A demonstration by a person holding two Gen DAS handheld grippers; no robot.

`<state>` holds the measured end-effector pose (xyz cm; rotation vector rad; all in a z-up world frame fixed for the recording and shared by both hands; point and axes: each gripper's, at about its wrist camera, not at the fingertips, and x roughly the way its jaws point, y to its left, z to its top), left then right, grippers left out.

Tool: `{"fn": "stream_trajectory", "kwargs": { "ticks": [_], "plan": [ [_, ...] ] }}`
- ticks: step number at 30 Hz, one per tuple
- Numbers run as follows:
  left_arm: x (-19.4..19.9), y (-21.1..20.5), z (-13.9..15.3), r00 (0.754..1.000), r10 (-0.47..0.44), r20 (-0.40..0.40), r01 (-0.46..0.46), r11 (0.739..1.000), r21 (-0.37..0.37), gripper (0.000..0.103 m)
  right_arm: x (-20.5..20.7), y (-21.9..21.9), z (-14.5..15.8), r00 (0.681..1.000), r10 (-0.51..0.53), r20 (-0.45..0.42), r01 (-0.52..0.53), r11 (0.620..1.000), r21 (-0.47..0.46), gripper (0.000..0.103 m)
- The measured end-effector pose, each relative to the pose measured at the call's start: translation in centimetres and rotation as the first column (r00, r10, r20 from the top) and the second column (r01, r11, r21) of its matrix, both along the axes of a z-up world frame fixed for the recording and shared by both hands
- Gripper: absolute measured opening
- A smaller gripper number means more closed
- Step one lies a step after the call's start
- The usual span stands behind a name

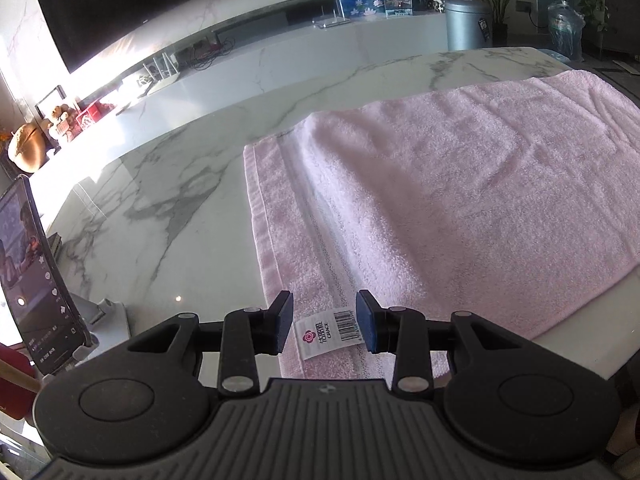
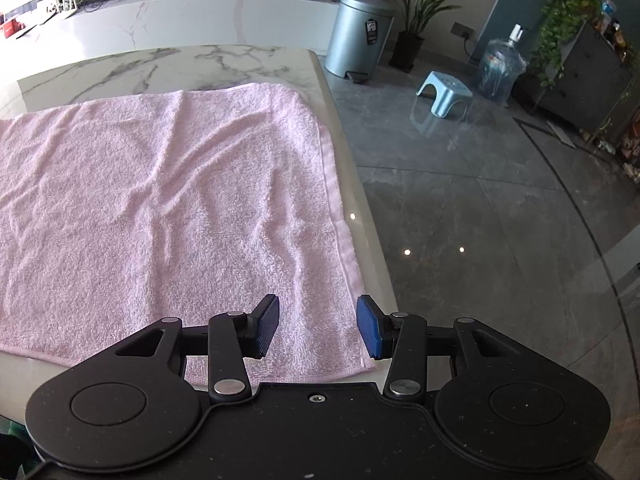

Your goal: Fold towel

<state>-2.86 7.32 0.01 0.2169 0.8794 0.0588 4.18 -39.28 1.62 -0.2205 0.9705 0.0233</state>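
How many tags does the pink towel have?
1. A white barcode tag lies on the pink towel near its corner, between the open left gripper fingers. More tags could hide underneath.

My towel point(image 1: 460, 184) is pink terry cloth, looped and fuzzy, with a flatter woven band along its left edge in the left wrist view. Its label point(image 1: 330, 330) looks like smooth printed fabric or paper, I can't tell which. The table point(image 1: 168, 184) under it is polished white marble with grey veins, glossy enough to throw glare. My left gripper point(image 1: 325, 326) is matt black plastic with shiny metal pins and ribbed rubbery pads point(image 1: 285, 320). At right, the floor point(image 2: 480, 220) is glossy grey stone tile, the bin point(image 2: 360, 32) brushed metal, the stool point(image 2: 444, 96) smooth plastic.
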Motion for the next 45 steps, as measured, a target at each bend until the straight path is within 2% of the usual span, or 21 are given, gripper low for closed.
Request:
{"fn": "stream_trajectory", "kwargs": {
  "ticks": [3, 4, 14, 20, 23, 26, 30, 31, 38, 45],
  "plan": [
    [0.1, 0.2, -0.3, 1.000, 0.001, -0.013, -0.001, 1.000, -0.010, 0.033, 1.1, 0.2, -0.3, 0.999, -0.019, -0.051, 0.025, 0.992, 0.121, 0.018],
    [0.1, 0.2, -0.3, 1.000, 0.001, -0.015, -0.001, 1.000, -0.011, 0.033, 1.2, 0.6, -0.6, 0.998, -0.018, -0.055, 0.024, 0.993, 0.117, 0.017],
    [0.1, 0.7, -1.4, 0.998, 0.006, -0.065, -0.006, 1.000, -0.003, 0.032, 3.0, 2.7, -3.9, 0.990, -0.039, -0.133, 0.054, 0.992, 0.113, 0.017],
    [0.2, 1.3, -1.6, 0.996, 0.018, -0.083, -0.018, 1.000, -0.004, 0.032, 3.6, 2.1, -4.0, 0.988, -0.042, -0.148, 0.056, 0.994, 0.092, 0.017],
    [0.3, 2.1, -1.7, 0.994, 0.068, -0.086, -0.067, 0.998, 0.013, 0.032, 3.9, 1.0, -4.0, 0.984, -0.070, -0.165, 0.088, 0.991, 0.104, 0.017],
    [0.3, 2.8, -1.6, 0.991, 0.097, -0.088, -0.098, 0.995, -0.001, 0.032, 3.6, 0.5, -3.8, 0.983, -0.079, -0.168, 0.099, 0.989, 0.112, 0.018],
    [0.2, 3.0, -1.2, 0.991, 0.107, -0.076, -0.108, 0.994, -0.011, 0.032, 3.5, 1.3, -3.6, 0.987, -0.069, -0.147, 0.081, 0.994, 0.077, 0.018],
    [0.0, 3.0, -1.0, 0.992, 0.107, -0.065, -0.108, 0.994, -0.018, 0.032, 3.3, 1.4, -3.2, 0.990, -0.066, -0.122, 0.076, 0.994, 0.078, 0.022],
    [0.4, 4.3, 0.7, 0.988, 0.149, -0.035, -0.152, 0.983, -0.100, 0.036, 0.0, 4.0, -0.8, 1.000, 0.006, -0.009, -0.004, 0.986, 0.167, 0.035],
    [1.9, 4.6, 2.8, 0.998, 0.049, -0.032, -0.052, 0.996, -0.076, 0.037, -4.9, 9.8, -0.1, 0.994, 0.080, 0.069, -0.095, 0.965, 0.246, 0.035]
  ]
}}
